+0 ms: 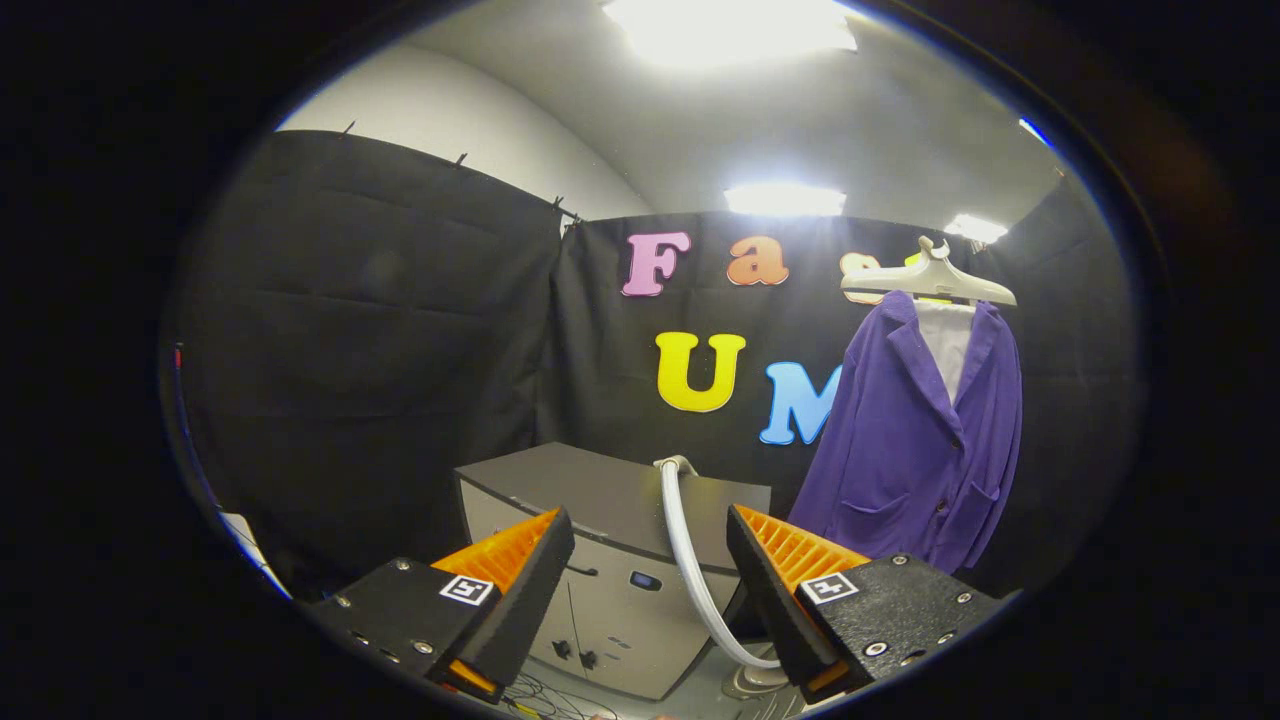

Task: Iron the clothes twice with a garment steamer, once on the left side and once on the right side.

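Your gripper hangs released, its fingers spread wide with nothing between them. Just beyond the fingers stands a grey cabinet, and a white hose curves down its front between the two fingers toward the floor. The purple jacket, worn over a white shirt, hangs on a pale hanger to the far right, against the booth's black wall, well apart from your fingers.

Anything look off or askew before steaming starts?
Nothing stands out. The purple jacket hangs straight on its hanger, the white hose runs intact down past the grey cabinet, and the gripper is open, holding nothing.
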